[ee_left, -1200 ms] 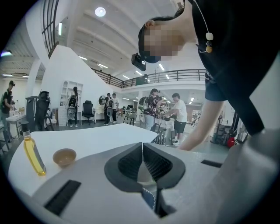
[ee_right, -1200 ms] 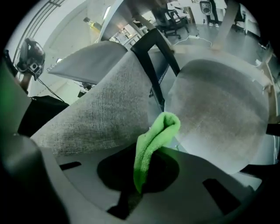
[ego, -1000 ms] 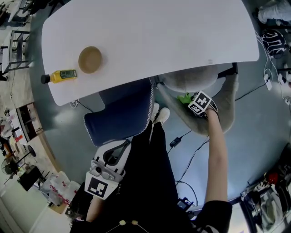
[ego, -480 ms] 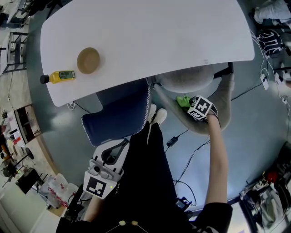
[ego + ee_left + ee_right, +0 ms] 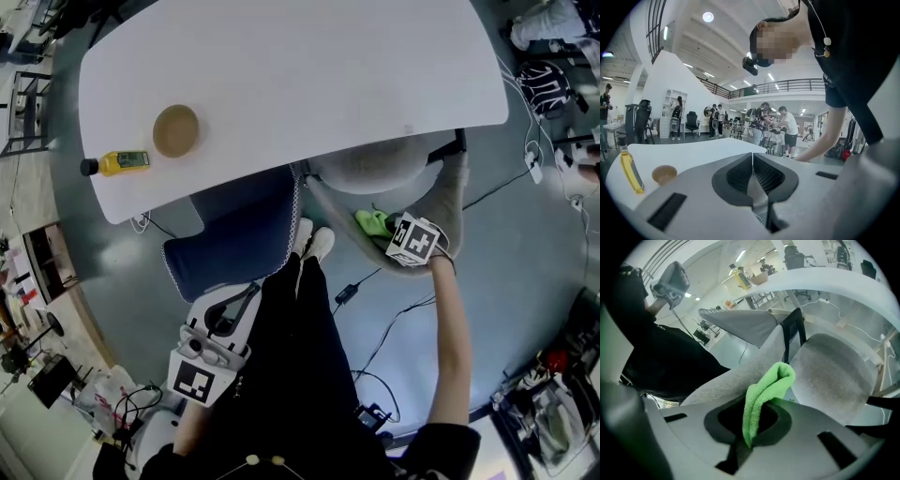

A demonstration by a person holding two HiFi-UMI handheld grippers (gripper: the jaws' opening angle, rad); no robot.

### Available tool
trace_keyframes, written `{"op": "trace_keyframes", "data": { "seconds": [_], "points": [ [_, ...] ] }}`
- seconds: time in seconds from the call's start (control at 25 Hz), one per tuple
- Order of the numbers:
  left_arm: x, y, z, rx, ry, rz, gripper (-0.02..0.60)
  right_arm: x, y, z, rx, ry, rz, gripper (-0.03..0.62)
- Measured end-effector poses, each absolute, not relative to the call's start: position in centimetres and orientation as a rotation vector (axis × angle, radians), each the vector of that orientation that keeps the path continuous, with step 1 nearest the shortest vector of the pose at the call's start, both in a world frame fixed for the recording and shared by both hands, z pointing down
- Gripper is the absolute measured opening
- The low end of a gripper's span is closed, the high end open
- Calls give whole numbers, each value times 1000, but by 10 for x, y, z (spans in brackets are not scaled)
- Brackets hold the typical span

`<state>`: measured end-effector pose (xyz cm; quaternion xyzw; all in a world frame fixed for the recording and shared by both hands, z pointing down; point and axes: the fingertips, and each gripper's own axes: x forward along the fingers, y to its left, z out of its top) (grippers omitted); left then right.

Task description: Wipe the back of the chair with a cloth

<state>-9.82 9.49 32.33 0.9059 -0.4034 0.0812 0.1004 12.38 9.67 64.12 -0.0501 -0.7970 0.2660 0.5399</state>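
Cloth (image 5: 764, 394), pinched in the right claw (image 5: 749, 430), rests against the chair back (image 5: 454, 199) beside the tabletop's (image 5: 281, 84) near edge. Apply firm, even pressure along the fabric. Left claw (image 5: 752, 161) is pressed together, empty.

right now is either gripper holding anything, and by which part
The right gripper holds the cloth, pinched by one end between its fingers; the folded rest sticks out. The left gripper is shut on nothing.

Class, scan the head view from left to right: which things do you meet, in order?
In order: yellow bottle → bowl → blue chair → green cloth → right gripper.
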Motion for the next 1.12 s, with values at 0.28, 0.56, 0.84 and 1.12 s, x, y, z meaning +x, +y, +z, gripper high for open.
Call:
{"op": "trace_keyframes", "data": {
  "seconds": [0.28,0.56,0.84,1.12],
  "points": [
    [-98,92,319,2666,-1193,197,9,129,112,600,-130,-1929,584,20],
    [-94,91,316,2669,-1194,172,9,139,130,558,-155,-1963,552,20],
    [-86,88,315,2674,-1179,141,9,145,155,529,-192,-1966,472,20],
    [-81,88,319,2674,-1170,162,9,150,87,531,13,-2028,343,20]
  ]
}}
